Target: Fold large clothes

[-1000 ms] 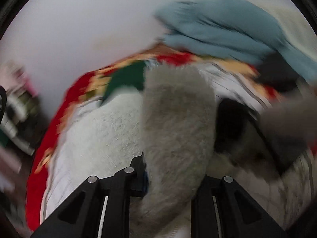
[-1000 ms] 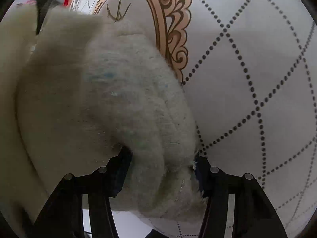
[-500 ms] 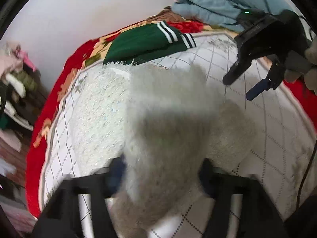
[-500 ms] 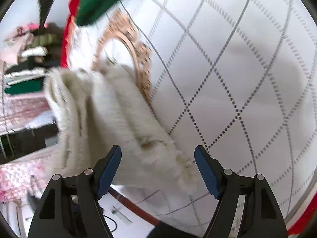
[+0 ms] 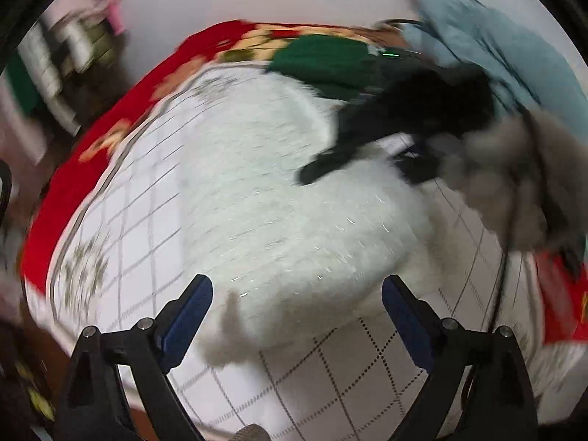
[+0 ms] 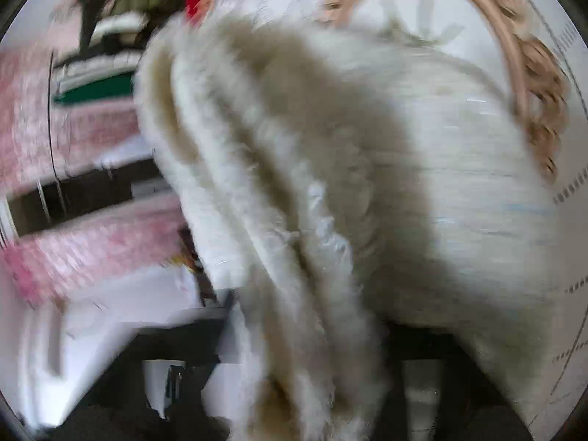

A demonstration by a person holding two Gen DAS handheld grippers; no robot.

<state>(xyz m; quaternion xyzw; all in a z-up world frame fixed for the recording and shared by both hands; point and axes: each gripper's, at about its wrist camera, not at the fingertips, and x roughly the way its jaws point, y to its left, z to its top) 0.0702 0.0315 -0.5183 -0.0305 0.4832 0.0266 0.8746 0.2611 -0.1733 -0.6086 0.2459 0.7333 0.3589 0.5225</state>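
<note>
A fluffy white garment (image 5: 294, 198) lies folded on the white quilted bed cover (image 5: 352, 378). My left gripper (image 5: 294, 316) hangs open just above its near edge, holding nothing. The right gripper (image 5: 400, 117) shows in the left wrist view as a black blurred shape over the garment's far right side. In the right wrist view the white garment (image 6: 330, 183) fills the frame in thick folds and hides the right gripper's fingers, so I cannot tell how they stand.
A folded green garment (image 5: 323, 62) lies at the far side of the bed, a light blue one (image 5: 496, 55) behind it. A red patterned blanket (image 5: 110, 128) borders the cover. Shelves of clothes (image 5: 55, 62) stand at left.
My left gripper has let go of the white garment and opened; the garment now lies flat. The right gripper opened half a second ago and has moved close into the garment.
</note>
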